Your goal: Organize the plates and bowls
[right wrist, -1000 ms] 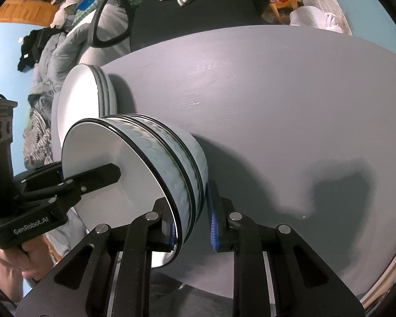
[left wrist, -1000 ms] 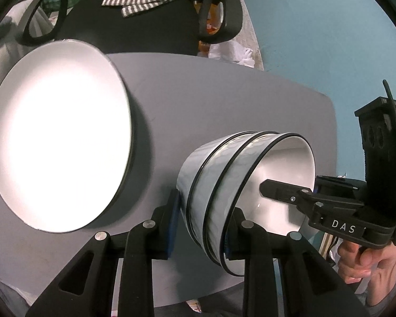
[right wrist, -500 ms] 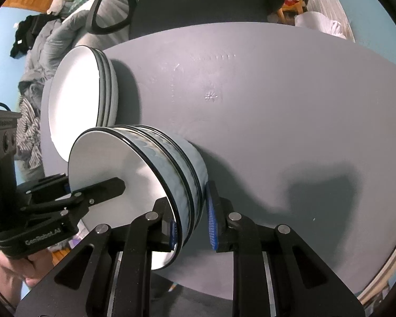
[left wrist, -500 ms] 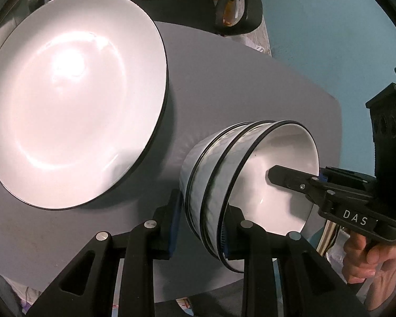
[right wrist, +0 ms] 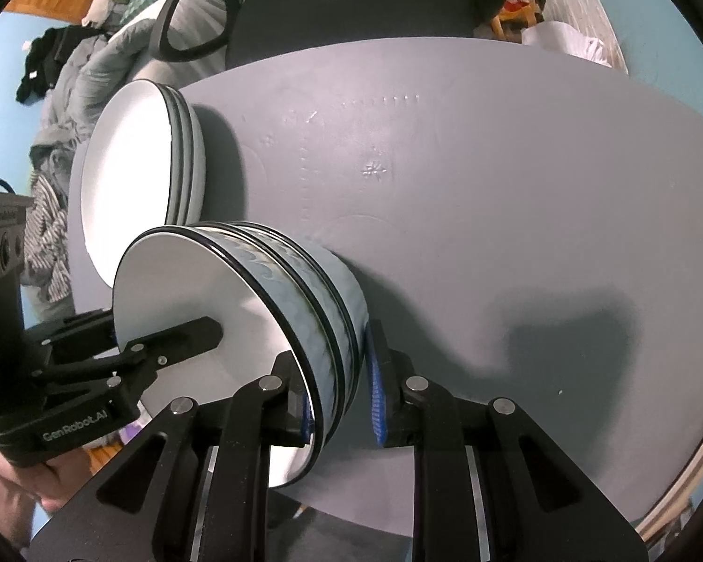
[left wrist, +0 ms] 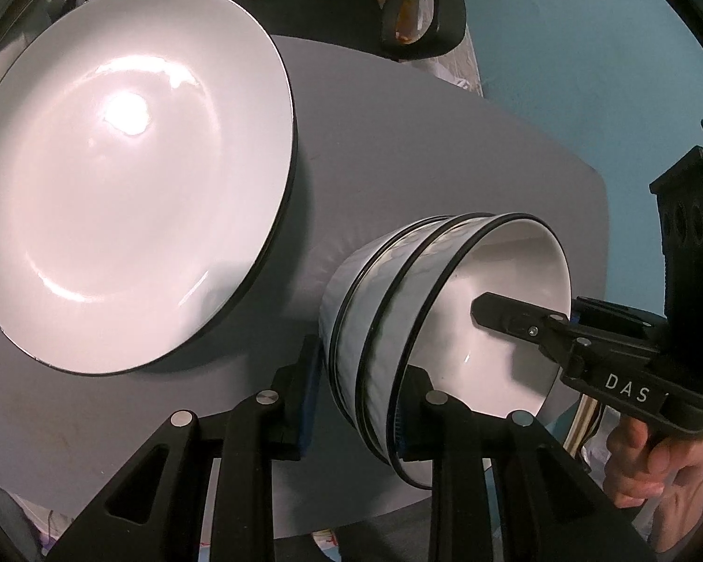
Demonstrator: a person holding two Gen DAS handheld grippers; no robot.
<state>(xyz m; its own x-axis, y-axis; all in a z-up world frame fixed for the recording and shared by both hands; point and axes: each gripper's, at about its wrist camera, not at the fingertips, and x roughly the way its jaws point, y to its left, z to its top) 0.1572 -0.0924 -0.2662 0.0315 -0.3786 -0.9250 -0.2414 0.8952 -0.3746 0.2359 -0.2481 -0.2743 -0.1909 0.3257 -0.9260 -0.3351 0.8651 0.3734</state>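
Left wrist view: the left gripper pinches the near wall of a nested bowl stack, three bowls one inside another, one finger outside and one inside the rim. The right gripper reaches into the top bowl from the far side. The stack sits near the grey table's front edge, just beside a stack of white plates (the top plate empty). In my judgement the step in hand is carrying the bowls with both grippers.

Right wrist view: the right gripper clamps the opposite wall of the same bowl stack, and the left gripper shows inside the empty top bowl. The plates stand behind, apparently several stacked. The next move likely calls for an even, level lift or slide toward a chosen spot, both grips kept matched so the stack does not tip.
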